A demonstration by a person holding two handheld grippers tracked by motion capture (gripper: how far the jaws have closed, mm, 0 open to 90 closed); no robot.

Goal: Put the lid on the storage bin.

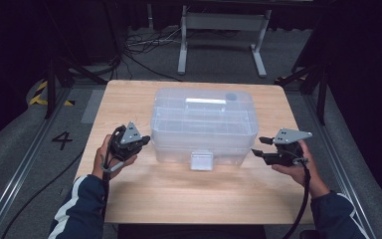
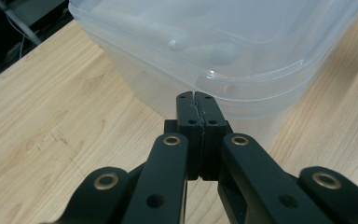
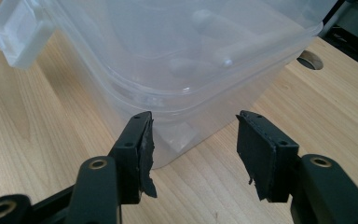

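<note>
A clear plastic lidded box (image 1: 204,119) stands in the middle of the wooden table (image 1: 179,194), its white latch (image 1: 201,160) on the near side. My left gripper (image 1: 146,140) is at the box's near left corner, jaws shut with nothing between them; in the left gripper view its tips (image 2: 196,98) are just short of the box (image 2: 223,37) below the lid's rim. My right gripper (image 1: 257,147) is by the near right corner, open. In the right gripper view its tips (image 3: 193,126) face the box (image 3: 168,46) wall and are empty, and the latch (image 3: 18,32) is at the upper left.
A round hole (image 3: 310,59) is cut in the table beyond the box. Behind the table stand white frame legs (image 1: 181,50) and loose cables (image 1: 144,45) on grey carpet. Metal rails (image 1: 25,164) run along both sides of the table.
</note>
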